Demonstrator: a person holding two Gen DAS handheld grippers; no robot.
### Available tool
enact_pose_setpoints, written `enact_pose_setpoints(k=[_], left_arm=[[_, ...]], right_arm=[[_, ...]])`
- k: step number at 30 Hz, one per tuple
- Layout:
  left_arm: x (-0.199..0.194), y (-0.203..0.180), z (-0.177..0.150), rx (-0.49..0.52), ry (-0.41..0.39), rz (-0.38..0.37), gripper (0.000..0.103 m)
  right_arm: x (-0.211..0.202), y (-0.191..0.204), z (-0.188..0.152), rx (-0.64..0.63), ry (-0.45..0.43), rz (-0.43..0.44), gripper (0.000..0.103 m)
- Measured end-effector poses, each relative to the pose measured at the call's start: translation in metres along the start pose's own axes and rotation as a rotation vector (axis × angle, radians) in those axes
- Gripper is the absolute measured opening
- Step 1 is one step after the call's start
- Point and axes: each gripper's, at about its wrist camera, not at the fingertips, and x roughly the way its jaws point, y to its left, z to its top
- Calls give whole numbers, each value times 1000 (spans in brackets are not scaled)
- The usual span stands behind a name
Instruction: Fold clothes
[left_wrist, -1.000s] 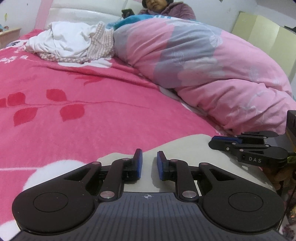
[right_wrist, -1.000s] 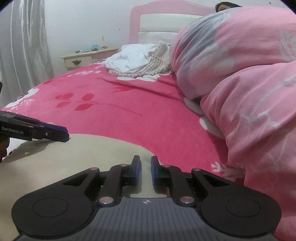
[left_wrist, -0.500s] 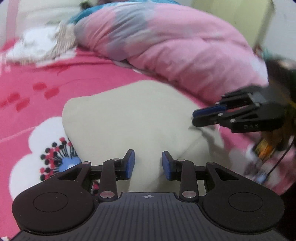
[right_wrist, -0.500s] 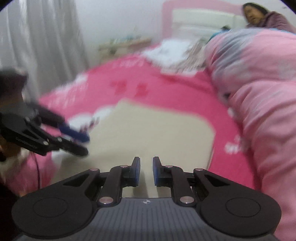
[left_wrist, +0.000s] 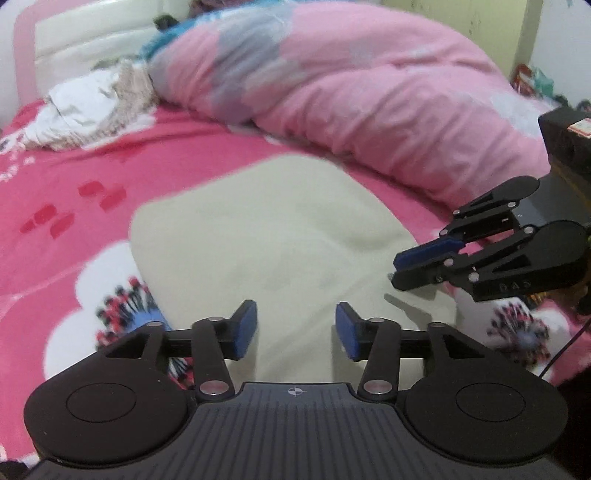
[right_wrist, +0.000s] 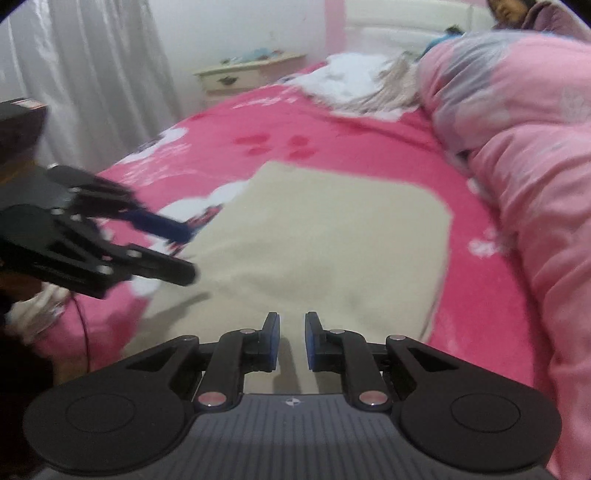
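A beige folded garment (left_wrist: 280, 236) lies flat on the pink flowered bedsheet (left_wrist: 74, 206); it also shows in the right wrist view (right_wrist: 332, 236). My left gripper (left_wrist: 295, 332) hovers above its near edge, open and empty. My right gripper (right_wrist: 291, 339) hovers above the garment's near edge with a narrow gap between its pads and nothing held. The right gripper also shows in the left wrist view (left_wrist: 399, 271), over the garment's right edge. The left gripper shows in the right wrist view (right_wrist: 184, 254), over the garment's left edge.
A bulky pink and grey duvet (left_wrist: 369, 92) lies along the right side of the bed. A pile of white and beige clothes (left_wrist: 92, 107) sits near the headboard. A person (right_wrist: 517, 14) sits at the head of the bed. A bedside table (right_wrist: 243, 74) stands by the curtain.
Both grippers have risen and drawn back from the garment, which now lies flat and in full view. My left gripper's jaws have opened wider; the right gripper's gap has widened slightly.
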Motion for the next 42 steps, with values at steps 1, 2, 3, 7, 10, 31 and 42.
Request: enact_pose_setpoints(k=[1,2,3,7,10,31,42], left_arm=[[7,-2,-4,-3,15,9,54],[13,-4,-7,-7,30,19,55],[17,-6,-9,0,30,26,58],[14,-2,0,-47,30,22,59],[7,6,5,-90,2,10,59],[33,18,5,-180,-21,24,60],[32,23,5,-209,-27,2,61]], right_arm=[[7,1,-6,-5,38,-5,15],[18,1,-14,-10,76,-26,15],[26,0,-19,-9,86,-39,14],[29,-15,-16,102,107,-27,15],[3,-45,-7,260,-3,11,26],[71,-168,18,778,-152,112,74],[92,-167,21,766,-132,149,83]])
